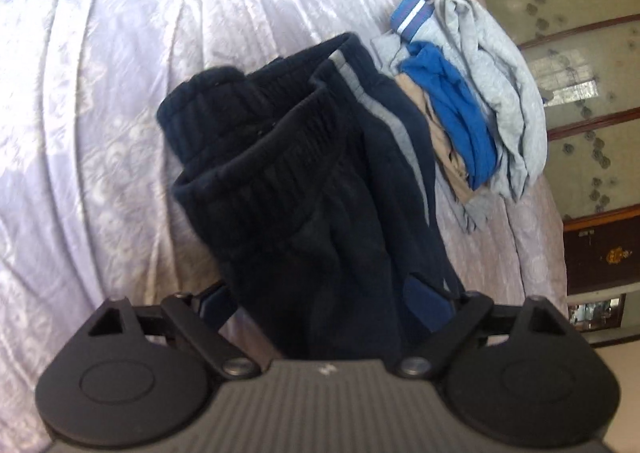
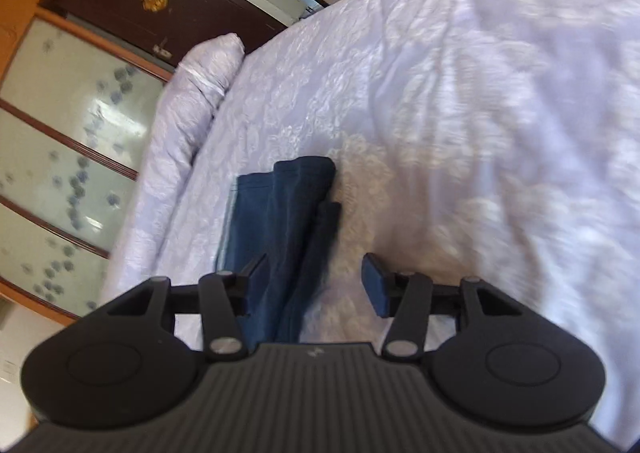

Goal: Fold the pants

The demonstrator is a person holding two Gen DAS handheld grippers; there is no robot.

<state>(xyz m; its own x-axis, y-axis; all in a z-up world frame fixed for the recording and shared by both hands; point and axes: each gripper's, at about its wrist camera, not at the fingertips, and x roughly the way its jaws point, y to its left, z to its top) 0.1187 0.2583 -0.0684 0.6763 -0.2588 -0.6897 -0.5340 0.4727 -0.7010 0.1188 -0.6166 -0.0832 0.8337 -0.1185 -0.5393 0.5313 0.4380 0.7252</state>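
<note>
- A pale lilac quilted bedspread with a raised floral pattern [image 1: 120, 113] fills most of both views and lies under everything else.
- The dark navy pants with a ribbed elastic waistband and grey side stripes [image 1: 304, 189] lie bunched on the bedspread in the left wrist view; in the right wrist view a folded leg end rests flat on the bedspread.
- A heap of other clothes, light grey, bright blue and beige [image 1: 472, 113], sits just beside the pants, toward the bed's edge.
- The left gripper [image 1: 324, 301] has its jaws spread wide, the navy cloth lying between them; whether the pads press on it I cannot tell.
- The right gripper [image 2: 314, 285] has its jaws apart, the pants' leg end against the left pad only.
</note>
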